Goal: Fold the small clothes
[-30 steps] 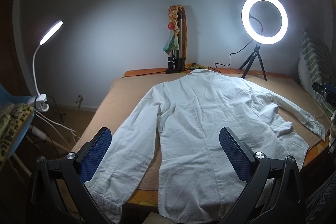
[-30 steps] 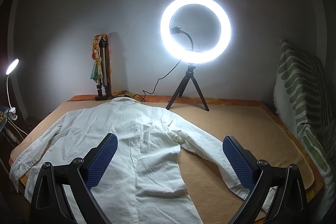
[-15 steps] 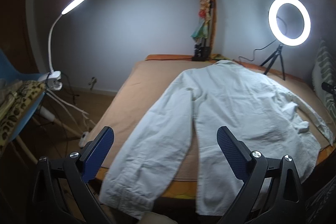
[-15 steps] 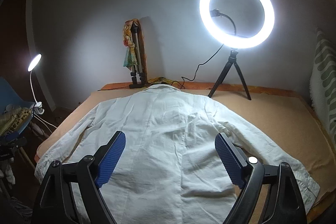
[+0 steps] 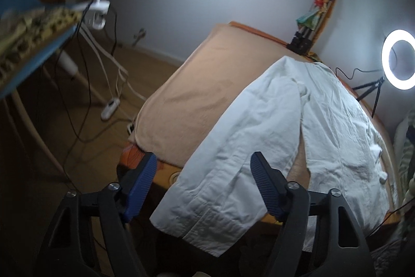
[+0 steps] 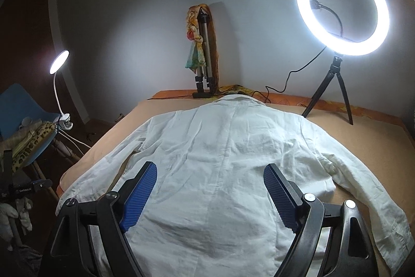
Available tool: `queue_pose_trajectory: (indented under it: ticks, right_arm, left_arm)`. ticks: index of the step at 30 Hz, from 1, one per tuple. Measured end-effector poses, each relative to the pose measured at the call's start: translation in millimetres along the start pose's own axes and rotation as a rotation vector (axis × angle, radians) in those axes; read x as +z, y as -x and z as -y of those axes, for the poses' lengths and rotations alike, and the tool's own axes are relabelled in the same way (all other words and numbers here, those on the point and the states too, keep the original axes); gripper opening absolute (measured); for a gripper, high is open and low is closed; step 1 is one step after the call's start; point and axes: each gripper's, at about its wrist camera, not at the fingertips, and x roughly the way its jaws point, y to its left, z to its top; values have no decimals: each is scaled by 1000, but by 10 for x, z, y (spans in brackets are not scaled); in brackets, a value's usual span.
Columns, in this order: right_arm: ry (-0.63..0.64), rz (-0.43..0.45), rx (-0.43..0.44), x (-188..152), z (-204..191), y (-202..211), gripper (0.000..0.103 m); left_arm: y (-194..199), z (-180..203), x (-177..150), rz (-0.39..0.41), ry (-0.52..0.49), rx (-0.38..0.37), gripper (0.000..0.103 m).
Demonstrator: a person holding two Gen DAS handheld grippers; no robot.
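- The left tongs (image 5: 203, 188) hang over the near left corner of the bed, their jaws closing but with a clear gap; the cuff end of a sleeve (image 5: 207, 199) lies below and between the blue pads (image 5: 140, 186), which do not press on it.
- The right tongs (image 6: 210, 195) stand apart and empty above the back of the jacket (image 6: 220, 160).
- The white jacket lies flat, back up, on the tan blanket (image 6: 363, 131) of the bed, collar toward the wall, both sleeves spread out to the sides.
- Behind the collar stands a folded tripod (image 6: 203, 53) with a cloth hung on it.
- A lit ring light (image 6: 342, 9) stands at the far right on the bed.
- A clip lamp (image 6: 59, 61) shines from a blue chair (image 6: 18, 105) to the left.
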Motion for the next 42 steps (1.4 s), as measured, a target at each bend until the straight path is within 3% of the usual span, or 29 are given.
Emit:
queue_pose_trajectory:
  ticks: [4, 16, 22, 31, 35, 40, 41, 42]
  right_arm:
    - [34, -5, 18, -12, -110, -54, 86]
    - [49, -7, 44, -5, -252, -108, 86]
    - [44, -10, 50, -13, -276, -119, 86]
    - [61, 5, 51, -22, -329, -71, 86]
    - [57, 12, 47, -17, -319, -47, 86]
    - [58, 14, 47, -6, -328, -44, 86]
    - [60, 14, 47, -6, -335, -46, 86]
    - [62, 12, 49, -3, -341, -49, 86]
  left_arm:
    - [-147, -229, -41, -67, 69, -21, 71]
    - [-384, -522, -189, -170, 119, -91, 74]
    - [-607, -594, -275, -257, 147, -149, 74]
    - [-634, -617, -341, -287, 206, -242, 71]
    - [-597, -652, -352, -300, 233, -272, 56]
    - [-444, -551, -333, -267, 187, -254, 21]
    - [-398, -514, -325, -248, 169, -247, 9]
    - [-361, -482, -310, -231, 153, -240, 7]
